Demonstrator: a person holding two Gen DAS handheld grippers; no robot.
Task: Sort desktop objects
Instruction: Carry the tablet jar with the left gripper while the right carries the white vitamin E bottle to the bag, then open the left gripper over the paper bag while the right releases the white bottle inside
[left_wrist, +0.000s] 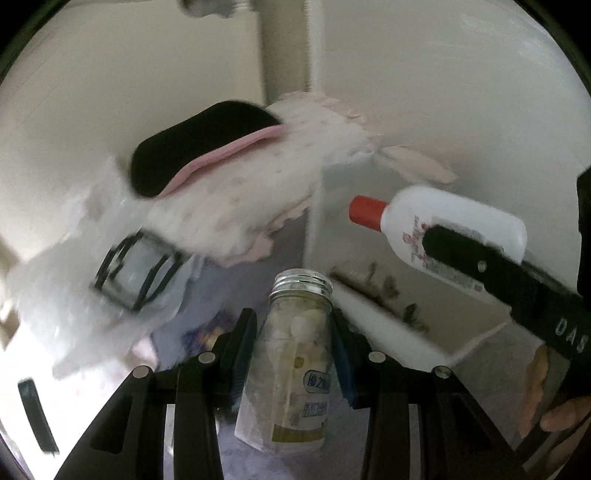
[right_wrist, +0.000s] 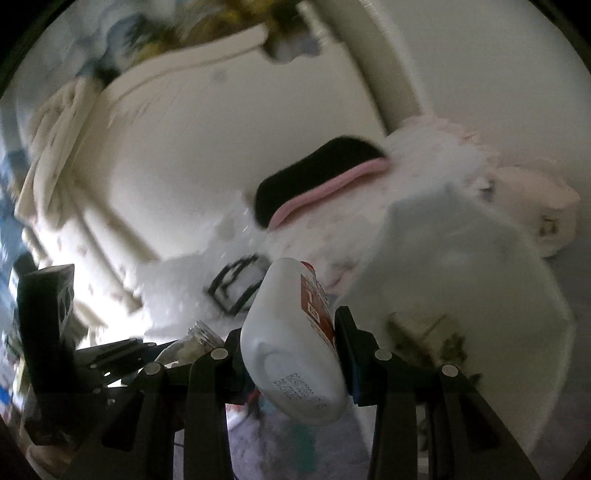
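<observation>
My left gripper (left_wrist: 293, 354) is shut on a clear glass jar (left_wrist: 295, 354) with a silver screw lid and pale contents, held upright. My right gripper (right_wrist: 291, 350) is shut on a white plastic bottle (right_wrist: 291, 332) with a red label, seen from its base. In the left wrist view that bottle (left_wrist: 443, 221) shows its red cap, with the right gripper's finger (left_wrist: 480, 266) across it, above a white open box (left_wrist: 369, 221). In the right wrist view the jar's lid (right_wrist: 201, 332) and the left gripper (right_wrist: 118, 354) lie low at the left.
A white fluffy plush toy (left_wrist: 236, 199) with a black and pink patch (left_wrist: 192, 147) lies behind the box, also in the right wrist view (right_wrist: 424, 177). A black-framed clear case (left_wrist: 136, 273) rests on it. A lavender cloth (left_wrist: 258, 266) covers the surface. A dark box (right_wrist: 44, 314) stands at left.
</observation>
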